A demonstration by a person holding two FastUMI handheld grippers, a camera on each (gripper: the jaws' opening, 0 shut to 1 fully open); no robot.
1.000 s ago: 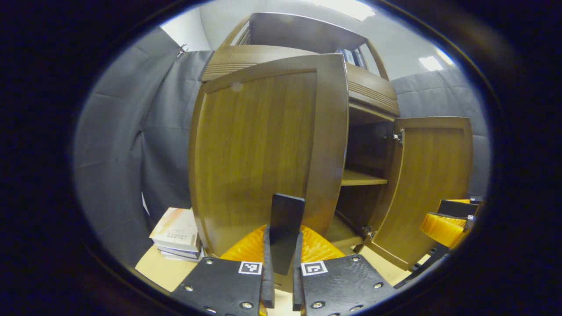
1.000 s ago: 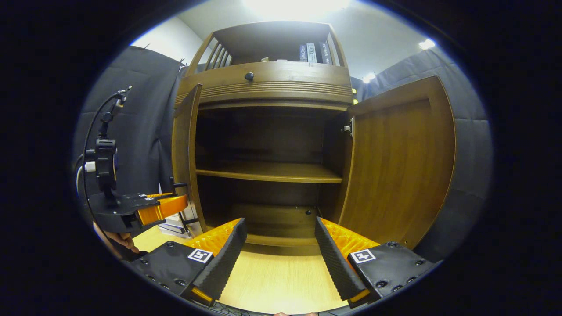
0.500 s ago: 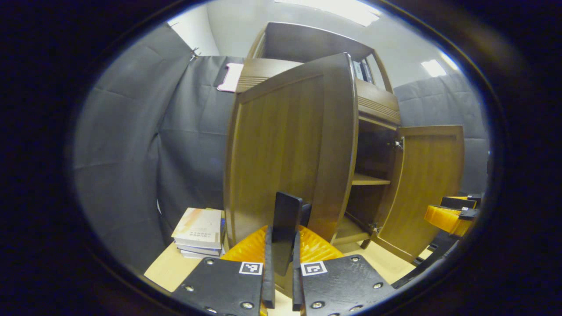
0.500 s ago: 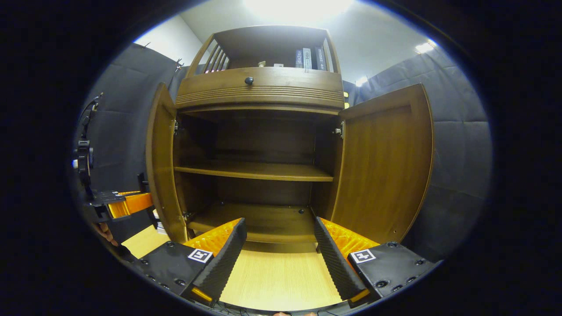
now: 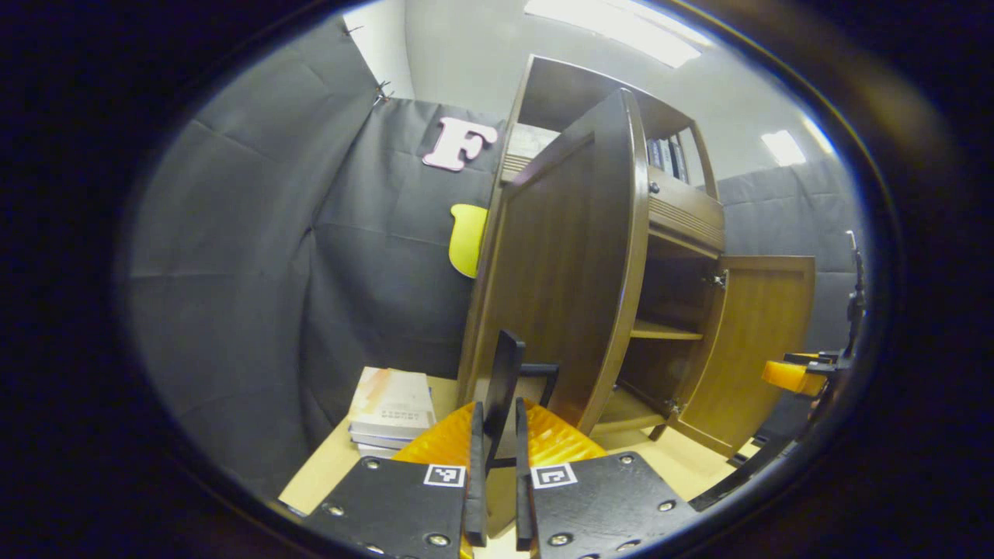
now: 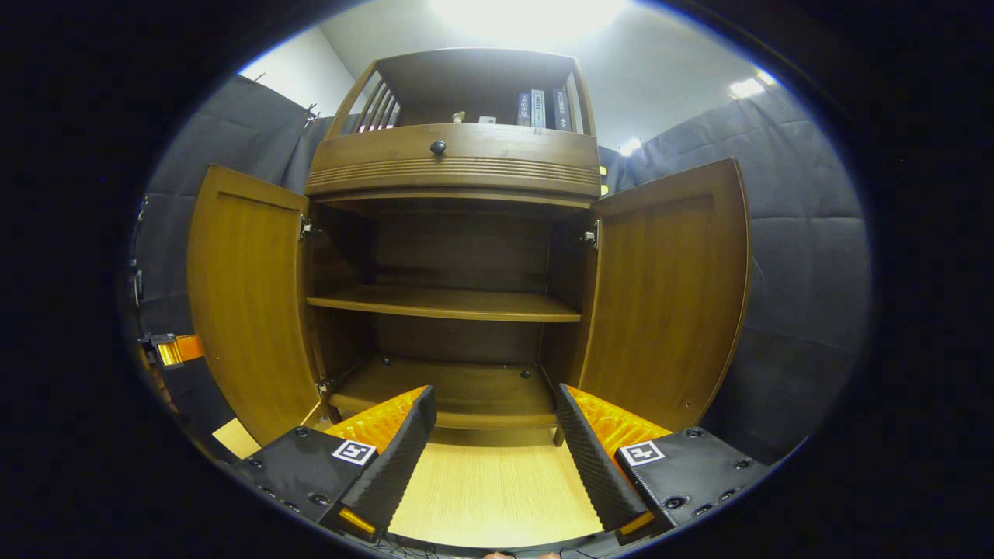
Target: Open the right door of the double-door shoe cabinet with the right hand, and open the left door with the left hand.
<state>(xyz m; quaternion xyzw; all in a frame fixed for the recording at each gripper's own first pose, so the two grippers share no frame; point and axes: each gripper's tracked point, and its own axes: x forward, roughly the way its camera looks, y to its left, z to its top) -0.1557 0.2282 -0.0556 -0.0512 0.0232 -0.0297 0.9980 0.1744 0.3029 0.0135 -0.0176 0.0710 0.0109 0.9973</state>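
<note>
Pale woodgrain floor [image 6: 489, 489] — (arched) wooden doors [image 6: 668, 295].

Left gripper [image 5: 497, 404] jaws nearly closed; right gripper [image 6: 497, 435] jaws wide apart.

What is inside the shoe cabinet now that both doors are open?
The shoe cabinet holds one middle shelf and a bottom board, both bare. The dark back corners cannot be judged.

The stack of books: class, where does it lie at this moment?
In the left gripper view the stack of books lies low and left on the floor, beside the open left door, against the booth's cloth wall.
</note>
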